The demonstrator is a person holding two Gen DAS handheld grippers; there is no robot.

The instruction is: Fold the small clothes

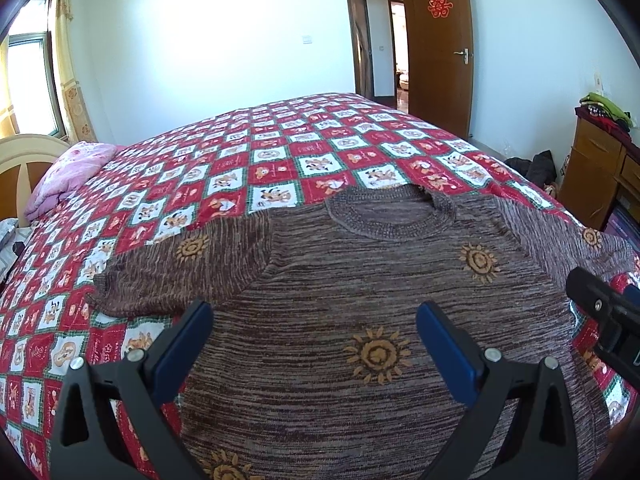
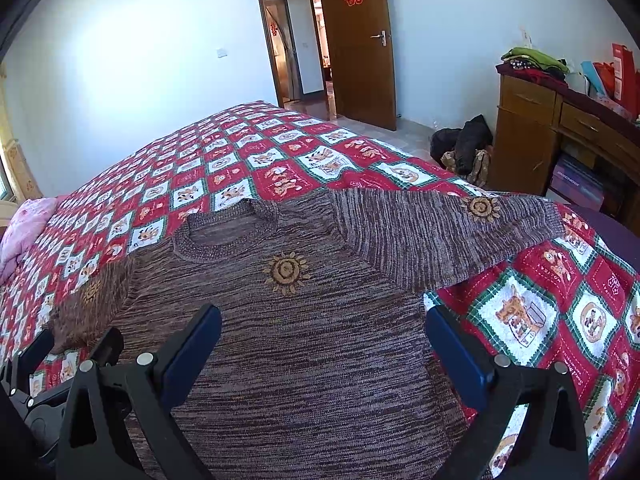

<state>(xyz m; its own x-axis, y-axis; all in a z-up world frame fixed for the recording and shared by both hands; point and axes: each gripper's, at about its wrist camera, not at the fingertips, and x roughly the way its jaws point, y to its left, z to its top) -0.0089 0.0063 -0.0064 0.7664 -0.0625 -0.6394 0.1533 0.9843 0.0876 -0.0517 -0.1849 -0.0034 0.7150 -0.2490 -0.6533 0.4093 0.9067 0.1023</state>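
A small brown knitted sweater [image 1: 340, 280] with orange sun motifs lies flat and spread out on the bed, neck hole away from me and both sleeves stretched to the sides. My left gripper [image 1: 314, 322] hovers open over the sweater's lower left body, nothing between its blue pads. My right gripper [image 2: 322, 326] is open above the sweater [image 2: 304, 320], over its lower right body near the right side seam. The right sleeve [image 2: 460, 228] reaches toward the bed's right edge. Part of the right gripper [image 1: 604, 312] shows at the right of the left wrist view.
A red, white and green patchwork quilt [image 1: 240, 160] covers the bed. A pink pillow [image 1: 68, 176] lies at the far left by the headboard. A wooden cabinet [image 2: 528, 136] with stacked clothes stands right, dark bags [image 2: 464, 144] on the floor beside it. A door [image 2: 360, 40] stands open behind.
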